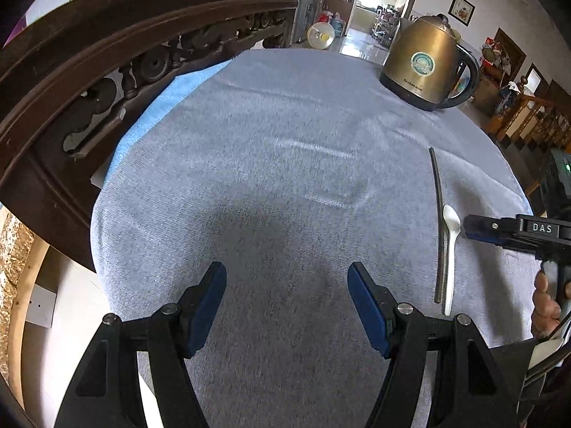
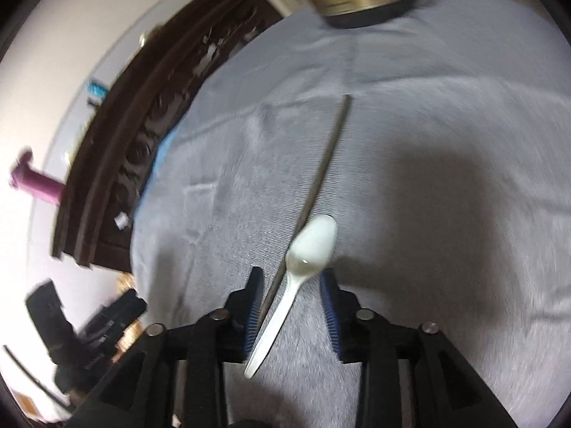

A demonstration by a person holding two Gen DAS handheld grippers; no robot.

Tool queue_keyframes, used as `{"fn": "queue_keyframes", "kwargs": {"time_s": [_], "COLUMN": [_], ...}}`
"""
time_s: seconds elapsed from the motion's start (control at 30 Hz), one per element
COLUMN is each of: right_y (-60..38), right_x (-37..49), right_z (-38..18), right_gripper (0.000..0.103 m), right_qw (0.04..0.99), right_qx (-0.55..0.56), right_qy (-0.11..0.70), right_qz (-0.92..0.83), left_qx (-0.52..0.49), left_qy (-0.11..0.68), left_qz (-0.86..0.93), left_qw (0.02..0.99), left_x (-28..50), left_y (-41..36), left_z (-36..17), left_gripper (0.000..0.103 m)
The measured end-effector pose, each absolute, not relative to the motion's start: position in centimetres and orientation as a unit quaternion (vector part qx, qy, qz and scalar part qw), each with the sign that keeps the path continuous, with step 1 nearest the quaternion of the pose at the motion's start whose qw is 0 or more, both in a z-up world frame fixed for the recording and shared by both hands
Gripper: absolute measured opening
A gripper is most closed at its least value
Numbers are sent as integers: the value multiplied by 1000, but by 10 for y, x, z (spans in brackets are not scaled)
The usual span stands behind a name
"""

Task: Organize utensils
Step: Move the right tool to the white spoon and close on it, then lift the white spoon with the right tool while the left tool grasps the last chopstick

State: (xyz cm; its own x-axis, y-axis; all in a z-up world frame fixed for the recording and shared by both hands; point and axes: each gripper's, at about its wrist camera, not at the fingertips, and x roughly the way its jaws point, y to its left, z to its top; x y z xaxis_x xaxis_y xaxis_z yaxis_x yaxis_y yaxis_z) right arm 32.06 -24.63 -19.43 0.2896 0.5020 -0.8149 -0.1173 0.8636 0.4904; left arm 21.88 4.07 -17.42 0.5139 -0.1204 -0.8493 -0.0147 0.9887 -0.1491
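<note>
A white plastic spoon (image 1: 450,246) and a dark chopstick (image 1: 439,221) lie side by side on the grey cloth at the right. My left gripper (image 1: 287,278) is open and empty over the cloth's near middle. My right gripper (image 1: 467,226) comes in from the right, just beside the spoon's bowl. In the right wrist view the right gripper (image 2: 292,281) is open above the cloth. The spoon (image 2: 303,253) and the chopstick (image 2: 317,178) pass between its fingers, untouched as far as I can see.
A brass electric kettle (image 1: 426,60) stands at the far right of the table. A carved dark wooden chair back (image 1: 107,64) lines the left edge. The grey cloth (image 1: 267,142) covers the table, with a blue cloth (image 1: 167,96) under its left side.
</note>
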Motion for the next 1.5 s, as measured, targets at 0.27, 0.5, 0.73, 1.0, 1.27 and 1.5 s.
{"fn": "queue_keyframes", "kwargs": {"time_s": [0.27, 0.5, 0.73, 1.0, 1.27, 1.5], "right_y": [-205, -262, -303, -297, -313, -321], "right_x": [329, 338, 345, 352, 333, 319], "right_z": [-197, -198, -196, -198, -199, -198], "right_gripper": [33, 33, 34, 34, 34, 32], "right_qw": [821, 838, 837, 839, 849, 852], "right_qx": [-17, 15, 16, -24, -8, 21], "right_qy": [550, 539, 544, 542, 525, 520], "right_qz": [151, 85, 47, 46, 64, 50], "left_qx": [-80, -67, 5, 46, 108, 76], "left_qy": [500, 494, 466, 504, 512, 511], "left_qz": [-32, -56, -128, -226, -262, -240], "left_qw": [862, 865, 875, 832, 811, 822], "left_x": [226, 244, 311, 378, 389, 393], "left_y": [47, 36, -18, -118, -183, -162], "left_z": [-181, -173, -167, -182, -203, -204], "left_gripper": [71, 71, 71, 50, 30, 5]}}
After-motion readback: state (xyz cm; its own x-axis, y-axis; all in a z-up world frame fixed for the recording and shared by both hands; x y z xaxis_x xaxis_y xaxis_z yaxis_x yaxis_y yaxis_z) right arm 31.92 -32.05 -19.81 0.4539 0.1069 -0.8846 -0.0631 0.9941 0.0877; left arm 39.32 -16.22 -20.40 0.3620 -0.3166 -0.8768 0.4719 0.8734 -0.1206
